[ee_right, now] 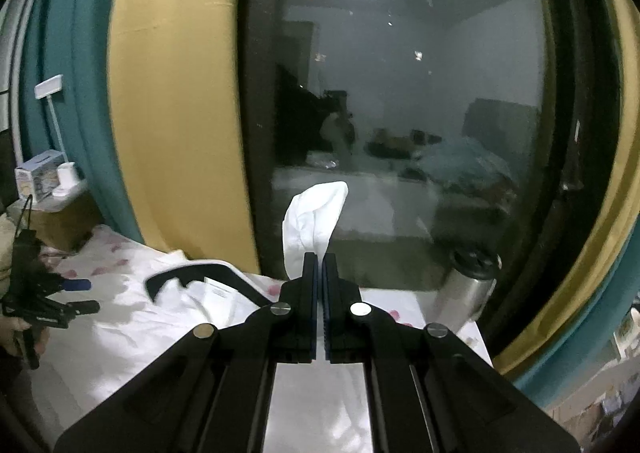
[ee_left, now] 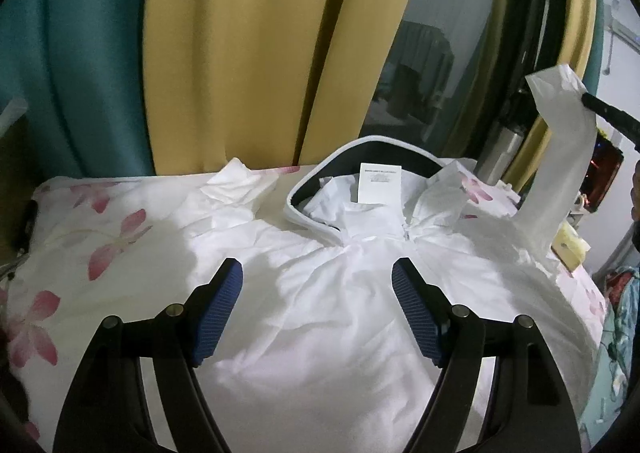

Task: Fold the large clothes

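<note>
While its sleeve hangs raised, the white jacket lies crumpled across the floral bed.
Right hand-held gripper clenches that sleeve; left hand-held gripper hovers released above the jacket's chest.

label print — too small

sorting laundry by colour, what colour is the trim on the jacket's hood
Dark navy or black lining with a white edge on the hood; it shows best in the left wrist view.

Room's open over the white jacket in front of you. Far edge blocked: curtain, glass. Steel flask stands rt of the raised sleeve.
</note>
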